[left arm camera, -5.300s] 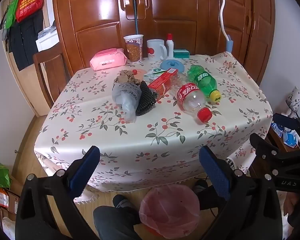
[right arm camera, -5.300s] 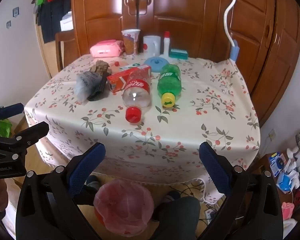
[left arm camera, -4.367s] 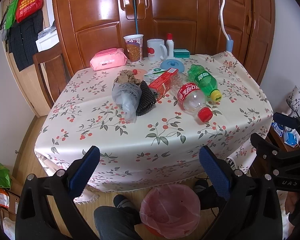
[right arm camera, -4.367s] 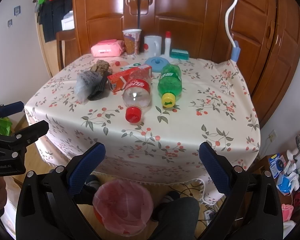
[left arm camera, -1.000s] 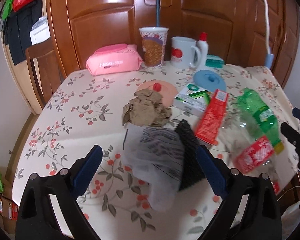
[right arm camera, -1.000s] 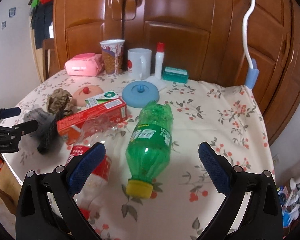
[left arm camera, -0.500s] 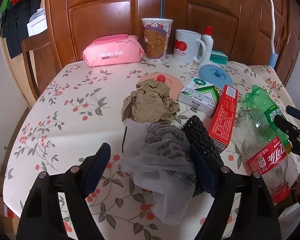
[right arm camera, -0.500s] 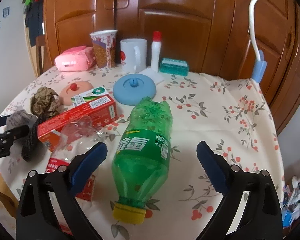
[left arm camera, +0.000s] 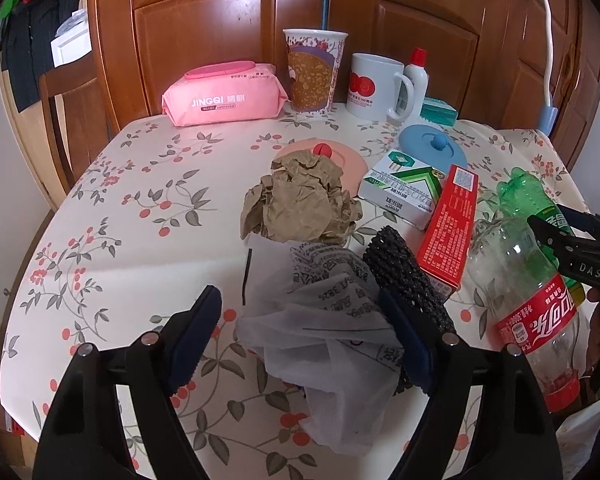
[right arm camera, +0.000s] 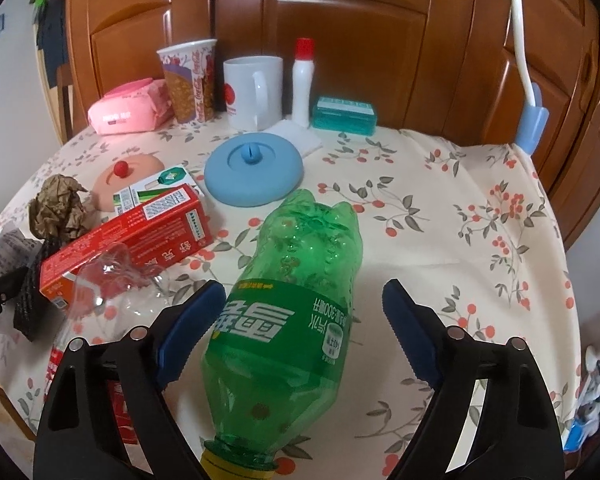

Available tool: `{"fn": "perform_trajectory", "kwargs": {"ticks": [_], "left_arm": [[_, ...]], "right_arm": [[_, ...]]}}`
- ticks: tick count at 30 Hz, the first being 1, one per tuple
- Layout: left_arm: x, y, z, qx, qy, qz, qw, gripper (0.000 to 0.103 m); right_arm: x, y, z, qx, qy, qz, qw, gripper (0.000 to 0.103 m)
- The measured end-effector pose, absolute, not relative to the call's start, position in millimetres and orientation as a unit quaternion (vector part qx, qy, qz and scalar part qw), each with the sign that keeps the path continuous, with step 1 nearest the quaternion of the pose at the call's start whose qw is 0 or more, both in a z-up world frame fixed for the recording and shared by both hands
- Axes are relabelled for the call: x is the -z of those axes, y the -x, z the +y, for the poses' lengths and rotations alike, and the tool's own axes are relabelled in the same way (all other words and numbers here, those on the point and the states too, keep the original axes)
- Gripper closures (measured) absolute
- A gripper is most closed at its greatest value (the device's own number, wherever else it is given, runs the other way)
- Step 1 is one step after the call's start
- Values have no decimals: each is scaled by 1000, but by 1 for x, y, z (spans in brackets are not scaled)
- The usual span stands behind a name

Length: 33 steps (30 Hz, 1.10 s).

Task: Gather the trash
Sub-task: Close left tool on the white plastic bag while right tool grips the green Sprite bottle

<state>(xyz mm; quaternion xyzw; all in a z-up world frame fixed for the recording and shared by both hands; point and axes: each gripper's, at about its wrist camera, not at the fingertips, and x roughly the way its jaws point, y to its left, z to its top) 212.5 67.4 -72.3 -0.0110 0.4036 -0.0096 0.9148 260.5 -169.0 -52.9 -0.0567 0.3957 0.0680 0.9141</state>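
Note:
My left gripper (left arm camera: 300, 336) is open, its blue pads on either side of a crumpled white printed wrapper (left arm camera: 324, 320) lying on the floral tablecloth (left arm camera: 140, 232). A black mesh pad (left arm camera: 404, 276) lies against the wrapper's right side. Crumpled brown paper (left arm camera: 300, 204) sits just behind. My right gripper (right arm camera: 300, 328) is open, its pads straddling an empty green bottle (right arm camera: 296, 292) lying with its yellow cap toward me. A clear cola bottle (left arm camera: 528, 300) lies to its left, beside a red carton (right arm camera: 128, 236) and a green-and-white box (left arm camera: 404, 188).
At the table's back stand a pink wipes pack (left arm camera: 224, 96), a paper cup (left arm camera: 314, 72), a white mug (left arm camera: 374, 86), a small white bottle (right arm camera: 303, 80) and a teal box (right arm camera: 344, 114). A blue lid (right arm camera: 254, 168) and a pink lid (right arm camera: 124, 176) lie mid-table. Wooden wardrobe doors (right arm camera: 340, 20) stand behind.
Both grippers have moved forward and down over the table. The left pads now flank the white wrapper and the right pads now flank the green bottle. Both stay open.

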Motion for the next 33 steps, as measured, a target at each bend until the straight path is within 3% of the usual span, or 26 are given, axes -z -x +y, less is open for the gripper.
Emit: {"fn": "perform_trajectory", "kwargs": {"ticks": [3,4,6,9,13,33], "left_arm": [[74,-213,66,14,11,404,915,25],[74,-211,67,17,13,400,916,33],[73,-211,66,20,18,399,916,38],[74,-209,66,24,23,396,918,46],[73,-206,68,29,34,391,920,53],[59,-180,82,24,50,367,929,54]], "right_arm": [[57,-264,-168,-64,67,402,911,19],[58,-264,-169,-64,63,400,912,19],[60,-265,-167,-66,66,401,911,20],[63,-265,-166,-73,70,401,911,31],[64,-265,-163,-79,87,395,911,35],[50,-249,-172,-121,71,383,913,37]]}}
